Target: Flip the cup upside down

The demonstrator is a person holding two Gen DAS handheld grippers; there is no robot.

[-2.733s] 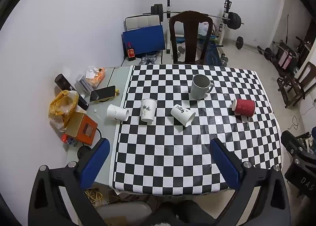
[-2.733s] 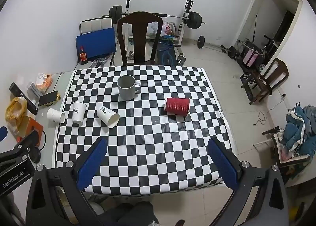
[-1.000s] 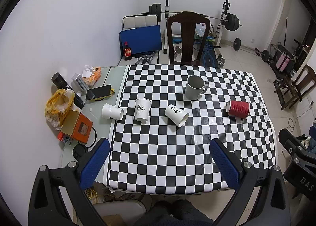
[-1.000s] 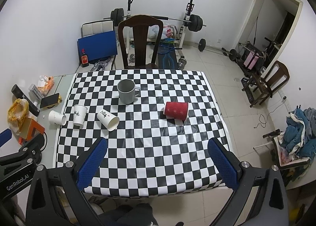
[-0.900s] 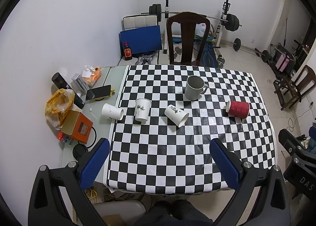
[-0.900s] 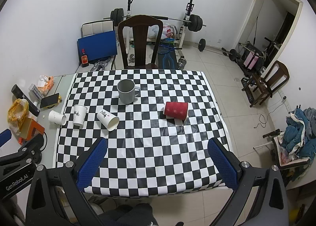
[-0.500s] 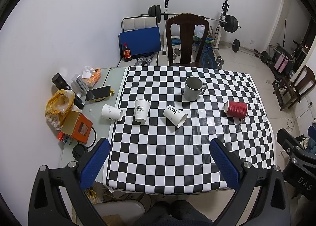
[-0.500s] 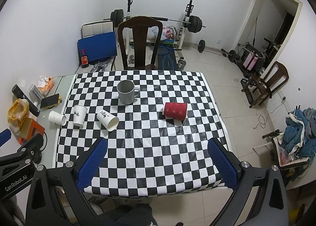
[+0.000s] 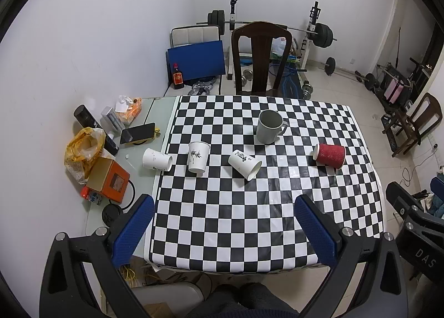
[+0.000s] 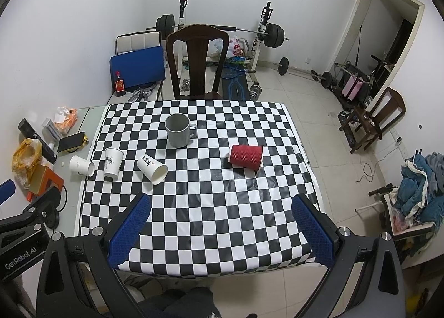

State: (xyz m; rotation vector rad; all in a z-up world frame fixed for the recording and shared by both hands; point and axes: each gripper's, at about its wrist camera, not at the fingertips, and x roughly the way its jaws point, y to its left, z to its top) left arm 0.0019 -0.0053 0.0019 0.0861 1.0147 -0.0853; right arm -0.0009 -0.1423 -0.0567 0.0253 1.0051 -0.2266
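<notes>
Red cup [image 10: 246,157] lies sideways, base hidden.

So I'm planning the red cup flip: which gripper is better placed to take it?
Probably the right gripper: the red ribbed cup lies on its side near that view's centre, but far right of the left gripper. Both are open and held back from the table.

On the checkered table [image 9: 249,220] I count three white paper cups [image 9: 197,157], one red ribbed cup [image 9: 330,154] and one grey mug [image 9: 269,127]. At the left of the frame lie one phone [image 9: 138,133] and one orange box [image 9: 108,179]. Two wooden chairs [image 9: 260,59] stand about.
</notes>
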